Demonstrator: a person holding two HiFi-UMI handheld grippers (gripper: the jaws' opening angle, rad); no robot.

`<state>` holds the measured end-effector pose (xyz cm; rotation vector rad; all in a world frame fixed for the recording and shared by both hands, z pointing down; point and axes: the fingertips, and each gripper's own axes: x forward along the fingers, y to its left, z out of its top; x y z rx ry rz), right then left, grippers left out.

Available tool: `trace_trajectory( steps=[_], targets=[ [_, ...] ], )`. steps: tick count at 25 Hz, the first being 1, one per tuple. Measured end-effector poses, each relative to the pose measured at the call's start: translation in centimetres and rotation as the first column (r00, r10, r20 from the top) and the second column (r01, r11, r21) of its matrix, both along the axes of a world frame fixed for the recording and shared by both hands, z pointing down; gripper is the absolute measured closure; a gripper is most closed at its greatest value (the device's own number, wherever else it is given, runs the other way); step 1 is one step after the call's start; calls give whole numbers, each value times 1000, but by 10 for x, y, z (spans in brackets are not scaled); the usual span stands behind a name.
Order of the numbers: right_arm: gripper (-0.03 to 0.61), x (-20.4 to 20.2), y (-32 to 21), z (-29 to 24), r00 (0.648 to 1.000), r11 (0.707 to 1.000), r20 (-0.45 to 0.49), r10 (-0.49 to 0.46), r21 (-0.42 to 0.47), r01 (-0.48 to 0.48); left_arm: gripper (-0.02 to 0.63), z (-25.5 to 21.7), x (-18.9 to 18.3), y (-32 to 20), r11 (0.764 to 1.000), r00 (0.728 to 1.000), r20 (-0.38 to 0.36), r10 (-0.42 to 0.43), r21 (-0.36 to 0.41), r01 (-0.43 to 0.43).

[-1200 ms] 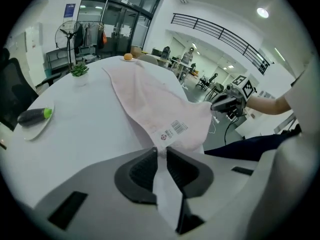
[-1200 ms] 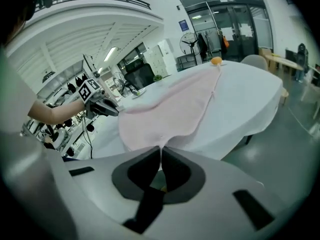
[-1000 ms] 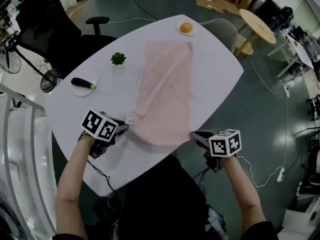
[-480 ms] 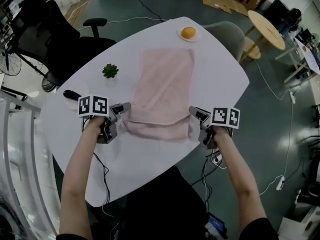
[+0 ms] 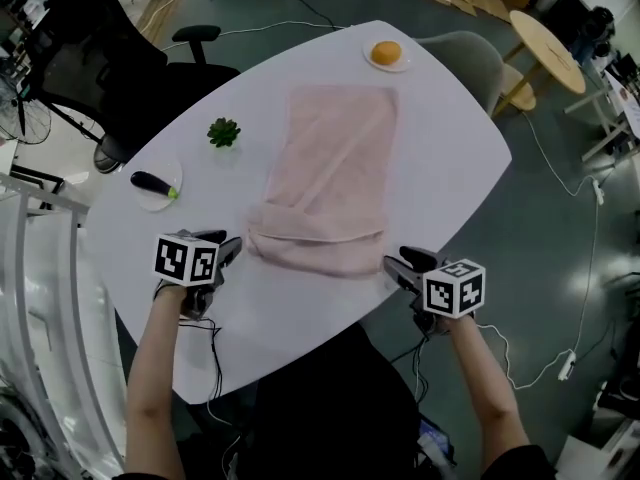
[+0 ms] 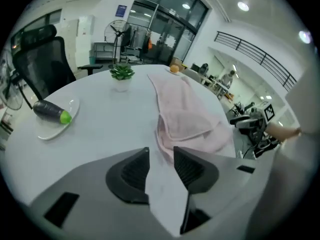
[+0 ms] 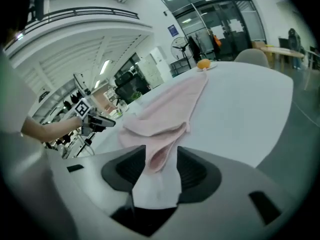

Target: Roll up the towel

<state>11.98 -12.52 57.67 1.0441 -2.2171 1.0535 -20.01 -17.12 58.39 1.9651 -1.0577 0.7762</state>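
Towel (image 5: 338, 168), pink, lies lengthwise down the middle of the white table (image 5: 300, 313). Its far end is close to the far edge, and its near end is folded back over itself in 1 loose fold, short of the near edge. The left gripper (image 5: 231, 248) is just beside the fold's left corner. Its 2 fingers (image 6: 131, 173) stand apart, having just been opening, with bare tabletop between them and the towel's edge just at their tips, not pinched. The right gripper (image 5: 394, 264) is at the fold's right corner. Its fingers (image 7: 192, 171) are apart too and have just been opening, with a lip of the towel showing between the tips, unpressed. At the far edge an orange (image 5: 385, 52) sits on a saucer (image 5: 400, 65). Near the left edge are a small potted plant (image 5: 223, 131) and a plate (image 5: 160, 200) bearing an eggplant (image 5: 153, 181).
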Motion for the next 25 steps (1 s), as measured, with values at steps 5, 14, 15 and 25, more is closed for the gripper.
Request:
trace_trajectory(
  steps=[5, 14, 15, 25],
  targets=[
    [393, -34, 26, 10, 994, 994, -36, -102, 41, 103, 443, 19, 16, 8, 998, 998, -63, -30, -49, 27],
    [551, -33, 25, -2, 994, 990, 17, -108, 99, 106, 580, 9, 29, -4, 995, 973, -208, -99, -4, 100],
    [552, -28, 25, -9, 992, 985, 12, -123, 122, 121, 581, -1, 29, -3, 996, 971, -228, -73, 31, 82],
    [555, 4, 59, -39, 946, 924, -102, -309, 204, 324, 583, -57, 29, 50, 940, 918, -272, 287, 263, -216]
  ],
)
